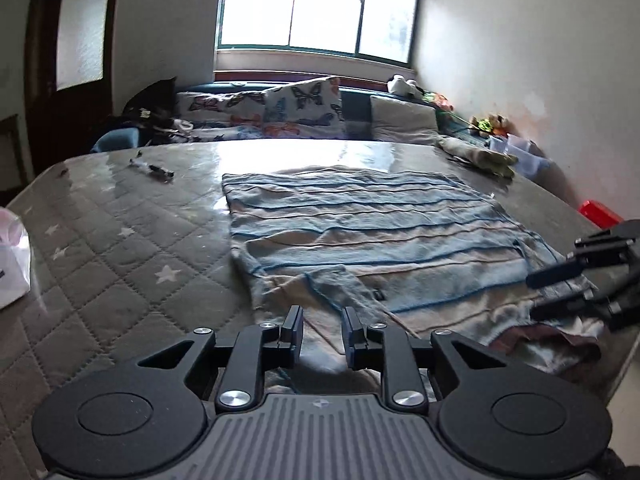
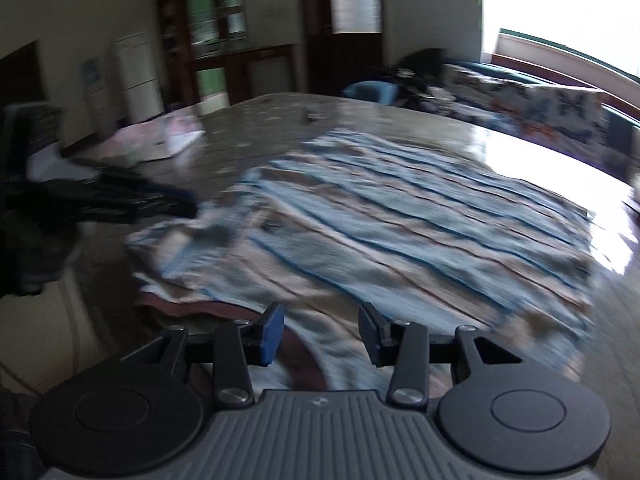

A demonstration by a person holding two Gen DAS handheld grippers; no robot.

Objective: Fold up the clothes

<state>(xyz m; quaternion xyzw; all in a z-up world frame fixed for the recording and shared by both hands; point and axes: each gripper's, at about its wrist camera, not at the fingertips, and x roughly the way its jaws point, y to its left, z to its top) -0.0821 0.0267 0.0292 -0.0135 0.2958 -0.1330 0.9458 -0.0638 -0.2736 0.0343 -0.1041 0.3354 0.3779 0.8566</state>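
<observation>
Each tool (image 1: 322, 330) (image 2: 322, 330) has black linkage arms, silver screws, blue-padded fingers, round black discs, ribbed grey base.

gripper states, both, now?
Left gripper: open, holding nothing, above the shirt.
Right gripper: open, holding nothing.

Left tongs (image 1: 322, 330) slightly parted and empty, over the shirt's (image 1: 360, 232) near edge, right tongs (image 2: 320, 334) wide apart, empty, just above its hem

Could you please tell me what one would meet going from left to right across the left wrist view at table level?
White plastic bag → small dark object → striped garment → right gripper, beside the red item.
</observation>
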